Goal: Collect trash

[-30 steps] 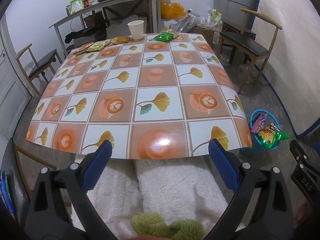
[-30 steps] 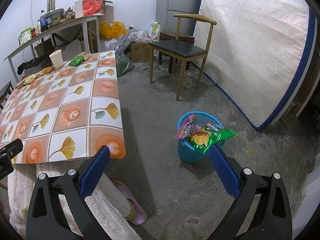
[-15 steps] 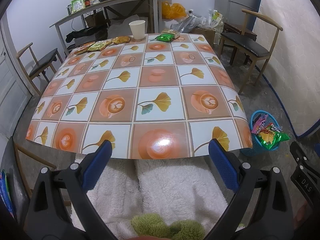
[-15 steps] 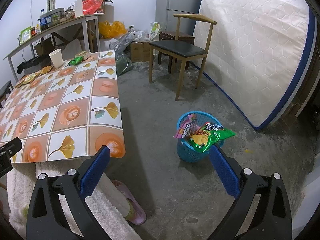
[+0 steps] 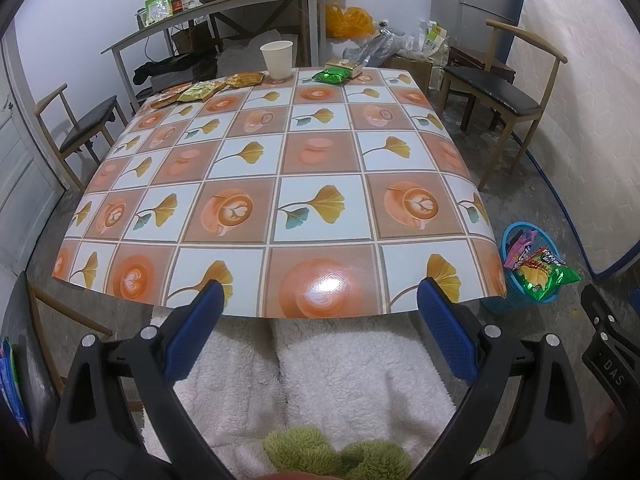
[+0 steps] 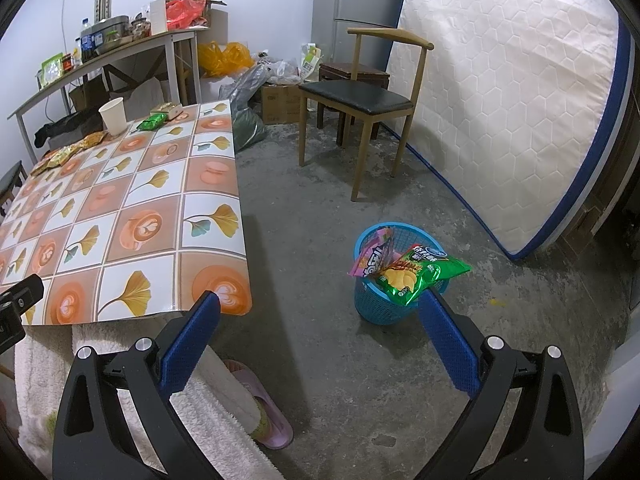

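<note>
Here the left tool (image 5: 318,304) hangs wide apart and holds nothing, at the near edge of the bench (image 5: 320,216) with its tiled leaf-and-coffee cloth. The trash on the bench lies well apart from it, all along the far edge. From left to right there: a row of yellow-orange snack wrappers (image 5: 200,90), at least three, though the exact count is hard to tell; one white paper cup (image 5: 277,59) standing upright just beside them; one green snack packet (image 5: 331,76); and one small gold-and-green box (image 5: 343,66) touching the packet's far side. In the right wrist view the same things show at the far end of the bench: the wrappers (image 6: 68,152), cup (image 6: 113,116), packet (image 6: 150,122) and box (image 6: 168,109).

On the floor to the right of the bench stands one blue plastic basket (image 6: 380,308), also visible in the left view (image 5: 506,300). It holds a pink-purple wrapper (image 6: 370,260) standing on end and a green chip bag (image 6: 416,274) that lies across the rim and sticks out over the right side.

The right tool (image 6: 320,308) is also spread wide and holds nothing; its right finger (image 6: 448,344) sits just in front of the basket in the picture, the chip bag just above the tip.
</note>
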`<action>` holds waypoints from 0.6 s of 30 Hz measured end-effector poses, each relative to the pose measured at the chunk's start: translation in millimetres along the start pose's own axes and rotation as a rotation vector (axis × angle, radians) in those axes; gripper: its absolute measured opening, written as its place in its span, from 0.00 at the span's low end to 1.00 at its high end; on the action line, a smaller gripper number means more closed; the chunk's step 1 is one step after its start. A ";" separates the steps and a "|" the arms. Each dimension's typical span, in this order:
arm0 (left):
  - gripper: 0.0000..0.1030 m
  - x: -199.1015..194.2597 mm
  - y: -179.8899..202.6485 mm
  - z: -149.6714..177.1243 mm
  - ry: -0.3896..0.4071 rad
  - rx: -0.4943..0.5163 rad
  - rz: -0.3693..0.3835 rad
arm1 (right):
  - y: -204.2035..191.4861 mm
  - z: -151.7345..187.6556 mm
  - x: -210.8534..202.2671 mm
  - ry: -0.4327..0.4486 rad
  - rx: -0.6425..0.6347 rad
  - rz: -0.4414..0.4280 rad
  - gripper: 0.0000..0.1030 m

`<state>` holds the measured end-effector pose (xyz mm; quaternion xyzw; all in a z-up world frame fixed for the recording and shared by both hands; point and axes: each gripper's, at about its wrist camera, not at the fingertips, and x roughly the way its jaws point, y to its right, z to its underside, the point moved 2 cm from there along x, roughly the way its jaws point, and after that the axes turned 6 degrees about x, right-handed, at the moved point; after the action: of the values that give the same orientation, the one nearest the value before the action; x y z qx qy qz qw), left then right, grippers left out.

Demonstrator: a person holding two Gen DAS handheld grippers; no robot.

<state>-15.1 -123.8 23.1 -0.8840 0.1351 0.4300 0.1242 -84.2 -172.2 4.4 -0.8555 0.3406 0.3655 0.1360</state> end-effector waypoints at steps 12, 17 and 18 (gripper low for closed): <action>0.90 -1.3 -2.0 0.0 0.004 -0.005 0.000 | -1.5 -1.9 -5.0 0.005 0.000 0.000 0.94; 0.90 -1.0 -1.8 0.0 0.002 -0.004 0.000 | -3.0 -3.4 -6.2 0.009 -0.003 0.000 0.94; 0.90 -1.1 -1.6 0.1 0.002 -0.005 0.000 | -3.2 -3.9 -6.5 0.009 -0.003 0.000 0.94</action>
<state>-15.2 -122.1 24.1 -0.8847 0.1344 0.4294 0.1220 -83.2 -168.5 11.8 -0.8575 0.3406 0.3621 0.1330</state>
